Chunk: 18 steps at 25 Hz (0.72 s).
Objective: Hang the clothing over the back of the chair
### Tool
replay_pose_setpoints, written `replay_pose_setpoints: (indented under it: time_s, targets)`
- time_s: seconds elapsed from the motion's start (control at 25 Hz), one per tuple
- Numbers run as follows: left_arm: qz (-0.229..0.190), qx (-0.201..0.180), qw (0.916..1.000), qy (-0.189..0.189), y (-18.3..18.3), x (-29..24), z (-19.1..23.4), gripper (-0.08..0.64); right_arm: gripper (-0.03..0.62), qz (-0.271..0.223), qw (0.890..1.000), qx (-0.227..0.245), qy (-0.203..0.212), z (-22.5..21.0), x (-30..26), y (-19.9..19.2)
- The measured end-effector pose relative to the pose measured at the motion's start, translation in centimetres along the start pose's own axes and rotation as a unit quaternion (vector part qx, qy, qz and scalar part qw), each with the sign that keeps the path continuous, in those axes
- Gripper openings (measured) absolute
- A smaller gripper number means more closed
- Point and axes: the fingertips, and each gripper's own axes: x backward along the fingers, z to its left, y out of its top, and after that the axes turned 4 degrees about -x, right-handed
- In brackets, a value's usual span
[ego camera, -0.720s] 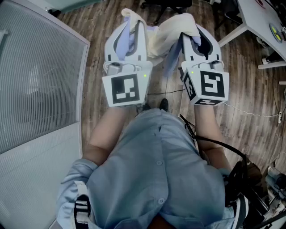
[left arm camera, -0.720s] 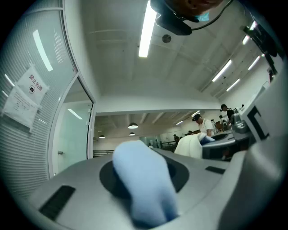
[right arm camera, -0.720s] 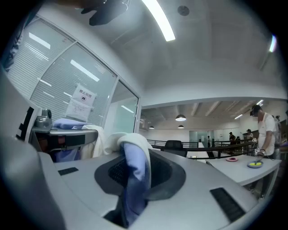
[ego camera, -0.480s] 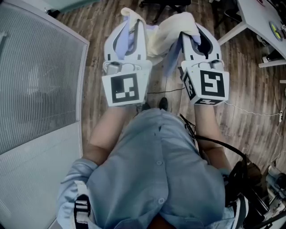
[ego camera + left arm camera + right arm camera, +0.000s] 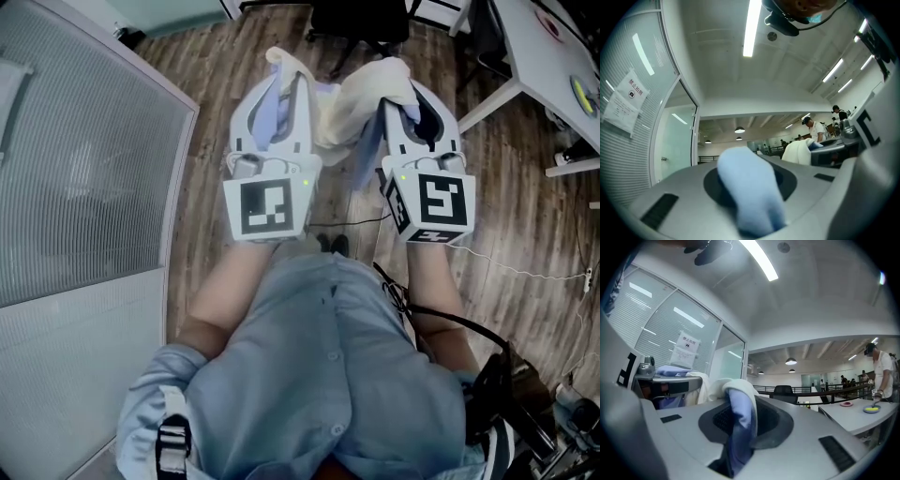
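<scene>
Both arms reached straight out from the torso, parallel and close together. Left forearm (image 5: 225,295) and right forearm (image 5: 433,281) were bare, and both grippers pointed to 12 o'clock in the head view. Each carried a white cube with black square markers on its rear end: left cube (image 5: 268,207), right cube (image 5: 439,199).

Left tongs (image 5: 284,80) were pinched on a fold of the clothing (image 5: 361,94), with pale blue fabric bulging up between the smooth grey-white jaws in the left gripper view. Right tongs (image 5: 403,92) were likewise clamped on the clothing, a cream and lavender-blue fold draped through the dark ribbed pad recess.

The clothing hung in the air between the two grippers, a soft, crumpled, matte bridge of cloth, cream outside and light blue inside. It sagged toward 6 o'clock in the gap.

The chair (image 5: 361,17) was dark, an office type, at 12 o'clock just past the cloth and not touching it.

The floor (image 5: 525,225) was wood plank, brown and streaky. A ribbed frosted glass partition (image 5: 84,169) stood at 9 o'clock. A white tabletop (image 5: 548,52) on angled legs sat at 2 o'clock. The person's shirt (image 5: 328,375) was pale blue, buttoned and smooth.
</scene>
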Motion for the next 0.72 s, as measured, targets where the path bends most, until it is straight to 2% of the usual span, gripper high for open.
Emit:
replay_pose_setpoints:
  time_s: [0.2,0.4,0.72]
  targets:
    - [0.0,-0.009,0.9998,0.018,-0.9,-0.6,-0.7,0.06,0.074,-0.003,1.0,-0.002,0.023,-0.9,-0.8,-1.0]
    - [0.012,-0.004,0.9992,0.037,-1.2,-6.2,-0.6,0.06,0.074,0.009,0.999,-0.008,0.042,-4.5,-5.3,-1.1]
    - [0.025,0.015,0.9977,0.061,-6.2,-15.9,8.4,0.06,0.074,0.023,0.998,-0.002,0.061,-3.7,-18.9,-2.9]
